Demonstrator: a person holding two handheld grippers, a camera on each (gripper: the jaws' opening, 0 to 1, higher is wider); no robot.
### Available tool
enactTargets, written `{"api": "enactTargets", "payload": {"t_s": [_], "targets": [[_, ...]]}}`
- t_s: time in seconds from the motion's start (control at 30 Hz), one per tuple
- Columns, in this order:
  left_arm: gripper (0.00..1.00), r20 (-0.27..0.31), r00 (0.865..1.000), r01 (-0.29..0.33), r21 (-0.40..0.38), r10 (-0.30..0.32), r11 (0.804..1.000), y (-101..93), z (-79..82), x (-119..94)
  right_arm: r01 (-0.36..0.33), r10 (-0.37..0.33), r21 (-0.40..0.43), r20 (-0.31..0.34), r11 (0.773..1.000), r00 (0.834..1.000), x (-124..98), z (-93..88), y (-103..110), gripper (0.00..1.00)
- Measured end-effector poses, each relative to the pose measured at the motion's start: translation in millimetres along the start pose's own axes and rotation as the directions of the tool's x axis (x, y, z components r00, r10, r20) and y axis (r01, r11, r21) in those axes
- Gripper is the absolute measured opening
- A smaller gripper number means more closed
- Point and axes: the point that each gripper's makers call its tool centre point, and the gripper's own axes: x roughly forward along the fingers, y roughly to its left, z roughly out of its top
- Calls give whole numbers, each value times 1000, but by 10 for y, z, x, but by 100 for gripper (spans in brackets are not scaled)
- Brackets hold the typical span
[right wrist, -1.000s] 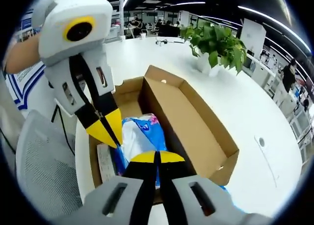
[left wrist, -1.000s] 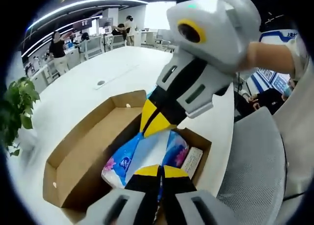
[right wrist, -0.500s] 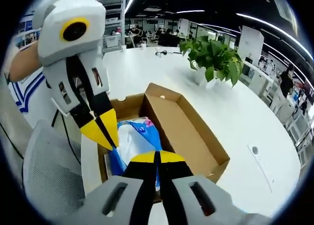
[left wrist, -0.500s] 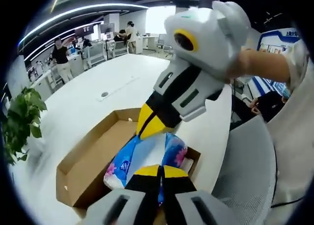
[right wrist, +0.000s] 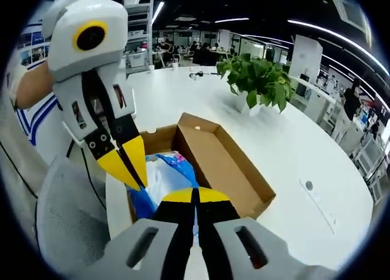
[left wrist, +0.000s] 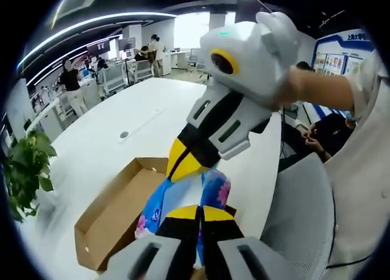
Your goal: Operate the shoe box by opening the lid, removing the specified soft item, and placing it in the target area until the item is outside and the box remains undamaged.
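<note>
A soft blue-and-white pack with pink flowers (left wrist: 183,191) hangs between both grippers above the open cardboard shoe box (left wrist: 113,216). My left gripper (left wrist: 198,210) is shut on the pack's near end. My right gripper (left wrist: 184,164) reaches in from the upper right and is shut on its far end. In the right gripper view the pack (right wrist: 166,175) sits just beyond my right gripper (right wrist: 195,196), while the left gripper (right wrist: 129,168) pinches it from the left. The box (right wrist: 228,167) lies below on the white table, lid folded open.
The box rests near the edge of a large white table (left wrist: 122,127). A grey mesh chair (left wrist: 301,213) stands close beside it. A potted plant (right wrist: 259,78) is on the table further off, and people stand at desks (left wrist: 72,78) in the background.
Both grippers have risen with the pack held between them. The box now looks smaller and lower, and the pack has come up out of it.
</note>
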Motion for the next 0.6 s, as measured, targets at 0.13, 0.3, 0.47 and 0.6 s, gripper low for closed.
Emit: {"api": "enactTargets", "payload": {"t_s": [0.13,0.3,0.47,0.6], "targets": [[0,1,1000,16,20,-16,1000,-71,98,84,13,-13,10,1,1000,1000,-131,-71,-70,0],[0,3,999,41,38,-42,998,-160,205,201,24,-24,23,-6,999,1000,-280,-180,-145,0],[0,7,998,67,59,-67,996,-256,330,333,41,-41,39,-14,998,999,-426,-311,-235,0],[0,-1,996,91,79,-91,993,-323,410,447,50,-49,57,-18,997,999,-526,-409,-293,0]]}}
